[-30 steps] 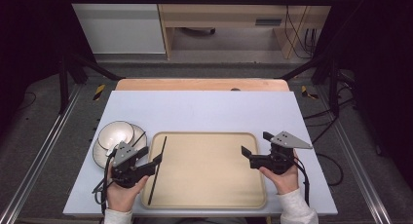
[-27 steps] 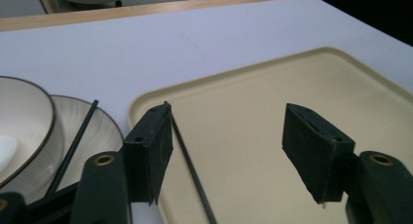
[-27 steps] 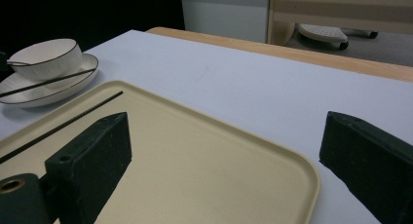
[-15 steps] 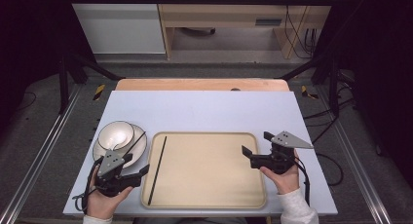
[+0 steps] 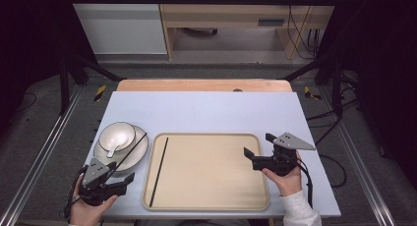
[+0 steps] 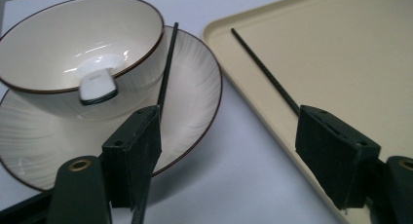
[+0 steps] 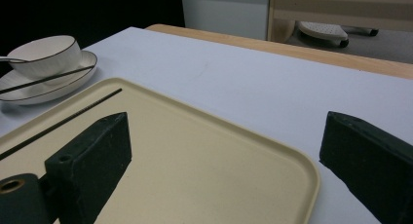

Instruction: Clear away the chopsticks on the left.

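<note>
A beige tray (image 5: 211,172) lies mid-table with one black chopstick (image 5: 158,172) along its left side. A second black chopstick (image 5: 125,156) rests slanted across a cream plate (image 5: 140,145) that holds a bowl (image 5: 120,132) with a white spoon (image 5: 114,146) in it. My left gripper (image 5: 120,174) sits open at the near left. In the left gripper view, that chopstick (image 6: 167,68) runs past the inner face of its left jaw, which is not closed on it. My right gripper (image 5: 259,145) hovers open over the tray's right edge (image 7: 311,180), nothing between its jaws.
The white tabletop (image 5: 206,113) stretches bare behind the tray. A wooden strip (image 5: 201,85) edges its far side. Dark frame legs and cables stand on the floor beyond, with a wooden cabinet (image 5: 231,19) at the back.
My left gripper has pulled back from the tray's left edge toward the near-left corner, uncovering the bowl and plate. A chopstick now lies across the plate. The right gripper has stayed still.
</note>
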Action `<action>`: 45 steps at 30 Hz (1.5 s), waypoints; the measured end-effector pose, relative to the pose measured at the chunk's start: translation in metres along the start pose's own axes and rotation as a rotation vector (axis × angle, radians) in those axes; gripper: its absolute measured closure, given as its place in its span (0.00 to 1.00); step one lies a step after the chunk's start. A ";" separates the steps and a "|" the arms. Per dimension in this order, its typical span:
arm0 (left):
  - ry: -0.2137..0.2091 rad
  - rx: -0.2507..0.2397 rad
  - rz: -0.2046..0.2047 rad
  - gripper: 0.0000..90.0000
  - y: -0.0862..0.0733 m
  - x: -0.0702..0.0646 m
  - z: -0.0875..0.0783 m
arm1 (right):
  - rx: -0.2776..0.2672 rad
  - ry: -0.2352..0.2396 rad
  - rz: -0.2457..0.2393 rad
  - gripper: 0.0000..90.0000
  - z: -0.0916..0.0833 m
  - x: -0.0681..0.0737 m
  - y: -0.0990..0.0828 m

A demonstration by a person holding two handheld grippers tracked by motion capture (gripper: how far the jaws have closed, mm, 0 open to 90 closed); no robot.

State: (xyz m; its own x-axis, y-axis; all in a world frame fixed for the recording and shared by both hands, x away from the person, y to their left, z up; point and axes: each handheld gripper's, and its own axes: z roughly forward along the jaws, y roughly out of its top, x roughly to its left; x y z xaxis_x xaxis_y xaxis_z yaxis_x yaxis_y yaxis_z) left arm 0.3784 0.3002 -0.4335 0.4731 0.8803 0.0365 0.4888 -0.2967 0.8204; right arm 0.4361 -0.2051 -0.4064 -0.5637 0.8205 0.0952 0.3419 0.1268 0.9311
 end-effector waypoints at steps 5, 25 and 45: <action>0.032 0.023 -0.024 0.30 -0.004 0.014 0.007 | 0.000 0.002 0.000 0.05 0.000 0.000 0.000; 0.070 0.109 -0.018 0.65 -0.005 0.042 0.039 | 0.005 0.006 -0.006 0.05 0.002 0.001 0.000; 0.027 0.144 0.005 0.94 -0.003 0.037 0.042 | 0.010 0.006 -0.007 0.05 0.002 0.001 0.000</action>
State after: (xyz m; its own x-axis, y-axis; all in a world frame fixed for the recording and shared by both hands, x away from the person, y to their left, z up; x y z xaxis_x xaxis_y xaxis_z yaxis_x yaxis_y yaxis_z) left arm 0.4256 0.3183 -0.4587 0.4569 0.8876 0.0575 0.5874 -0.3497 0.7298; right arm 0.4372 -0.2028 -0.4073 -0.5705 0.8163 0.0906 0.3453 0.1383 0.9283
